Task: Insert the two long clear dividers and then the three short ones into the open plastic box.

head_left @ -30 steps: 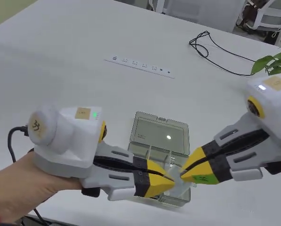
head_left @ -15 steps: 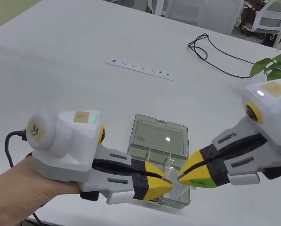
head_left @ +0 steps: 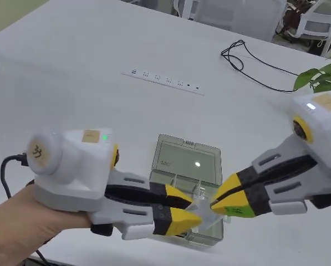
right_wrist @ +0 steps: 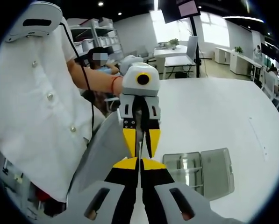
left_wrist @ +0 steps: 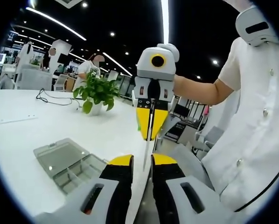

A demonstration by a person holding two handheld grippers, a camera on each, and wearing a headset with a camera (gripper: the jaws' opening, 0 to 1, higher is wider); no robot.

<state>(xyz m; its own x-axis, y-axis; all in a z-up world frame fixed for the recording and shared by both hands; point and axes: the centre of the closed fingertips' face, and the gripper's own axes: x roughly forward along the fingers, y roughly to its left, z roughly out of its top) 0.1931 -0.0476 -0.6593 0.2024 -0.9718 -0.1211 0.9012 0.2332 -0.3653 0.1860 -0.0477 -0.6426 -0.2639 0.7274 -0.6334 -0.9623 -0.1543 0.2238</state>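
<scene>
Divider (head_left: 202, 206): clear and thin, held up just above the front of the box, between the two grippers' tips. It shows nearly edge-on, so long or short is hard to judge.
Box (head_left: 190, 160): open on the white table (head_left: 71, 66), lid laid flat behind it, clear partitions standing inside.
Right gripper (head_left: 214, 204): jaws clenched on one end of the divider, yellow tips pressed together.
Left gripper (head_left: 190, 213): faces the right one tip to tip. Its jaws stand slightly parted on either side of the divider's other end, with a gap visible.
Far side of table: power strip (head_left: 164, 80), looped black cable (head_left: 248, 55), green plant (head_left: 320, 75).
</scene>
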